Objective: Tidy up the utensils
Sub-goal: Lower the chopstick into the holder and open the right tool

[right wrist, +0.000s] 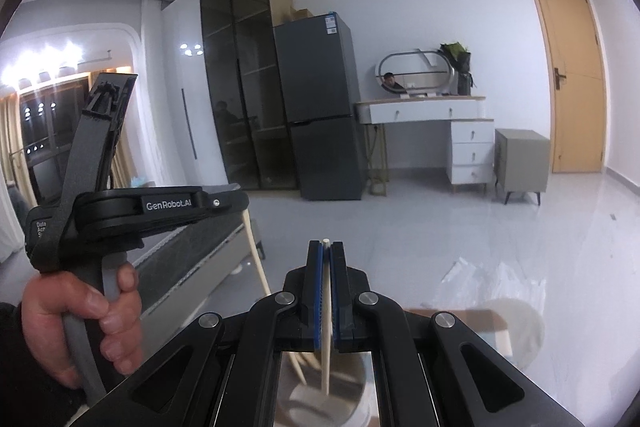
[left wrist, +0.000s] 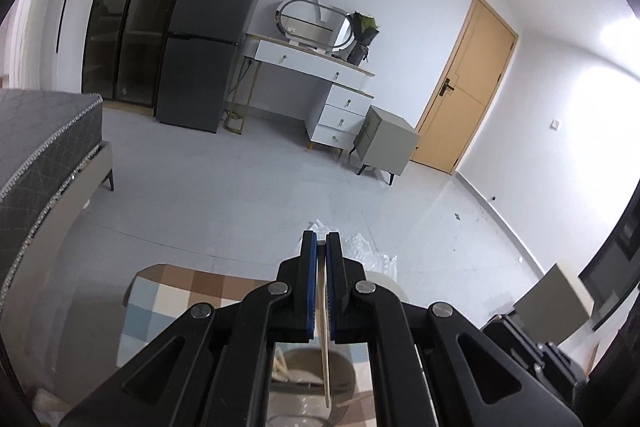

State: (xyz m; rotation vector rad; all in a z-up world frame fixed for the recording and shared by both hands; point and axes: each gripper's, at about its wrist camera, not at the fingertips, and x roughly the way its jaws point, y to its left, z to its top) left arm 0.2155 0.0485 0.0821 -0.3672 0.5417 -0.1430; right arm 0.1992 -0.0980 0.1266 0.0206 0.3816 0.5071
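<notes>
Left wrist view: the left gripper (left wrist: 321, 247) is clamping its blue-padded jaws around a pale wooden chopstick (left wrist: 325, 359), which is hanging down between the fingers over a round grey container (left wrist: 344, 367) below. More pale sticks (left wrist: 280, 363) are leaning inside that container. A checked rug (left wrist: 168, 299) is lying on the floor to the left, and crumpled clear plastic (left wrist: 368, 247) is sitting just beyond the fingertips. Across the room a dark fridge (left wrist: 208, 27), a white dressing table (left wrist: 320, 67) with an oval mirror and a tan door (left wrist: 464, 83) are standing against the wall.

Right wrist view: the right gripper (right wrist: 327, 251) is squeezing its jaws on a second chopstick (right wrist: 326, 347), the top end poking up just past the fingertips and the lower end dipping into a white cup (right wrist: 356, 387). Two more sticks (right wrist: 300, 367) are resting in that cup. At left, the person's left hand (right wrist: 80, 323) is gripping the handle of the other black tool (right wrist: 132, 207), with a chopstick (right wrist: 256, 255) dangling beneath it.
</notes>
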